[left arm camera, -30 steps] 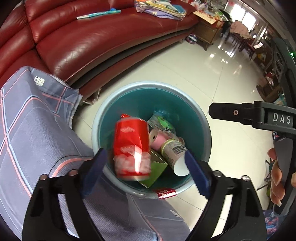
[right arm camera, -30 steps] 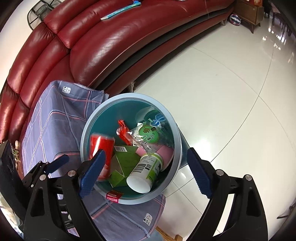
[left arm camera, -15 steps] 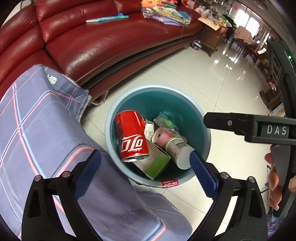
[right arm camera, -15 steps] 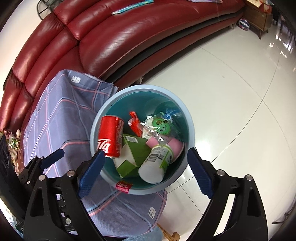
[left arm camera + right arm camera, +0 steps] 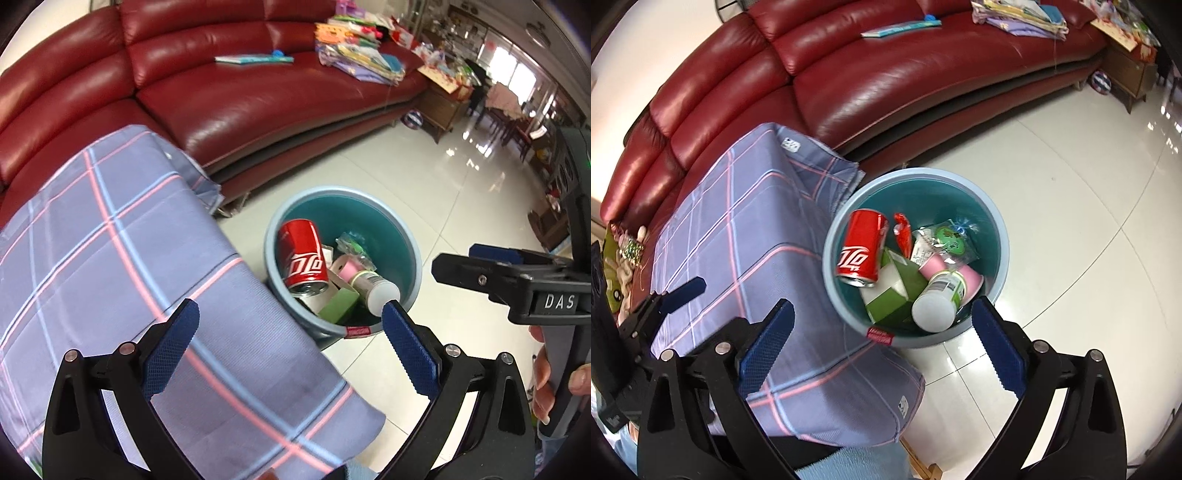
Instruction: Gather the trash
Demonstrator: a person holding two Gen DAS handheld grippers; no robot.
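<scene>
A blue-green bin (image 5: 334,191) (image 5: 916,173) stands on the tiled floor beside a cloth-covered seat. Inside lie a red soda can (image 5: 303,254) (image 5: 862,247), a green carton (image 5: 894,295), a white and green bottle (image 5: 938,299), a pink roll (image 5: 934,266) and plastic wrappers (image 5: 949,236). My left gripper (image 5: 291,308) hangs open above the bin's near rim, with nothing between its pads. My right gripper (image 5: 883,305) is also over the near rim, its jaws still opening and empty. In the left wrist view the right gripper (image 5: 458,258) shows side-on, held by a hand (image 5: 546,380).
A checked blue and pink cloth (image 5: 738,240) covers the seat left of the bin. Behind runs a red leather sofa (image 5: 886,74) with a book (image 5: 901,27) and a pile of papers (image 5: 358,59). A wooden side table (image 5: 443,103) stands at the sofa's far end. Glossy tiles lie right of the bin.
The red can, blurred in mid-fall a second ago, now lies still in the bin. Both grippers have risen and drawn back from the bin, and their jaws have widened slightly.
</scene>
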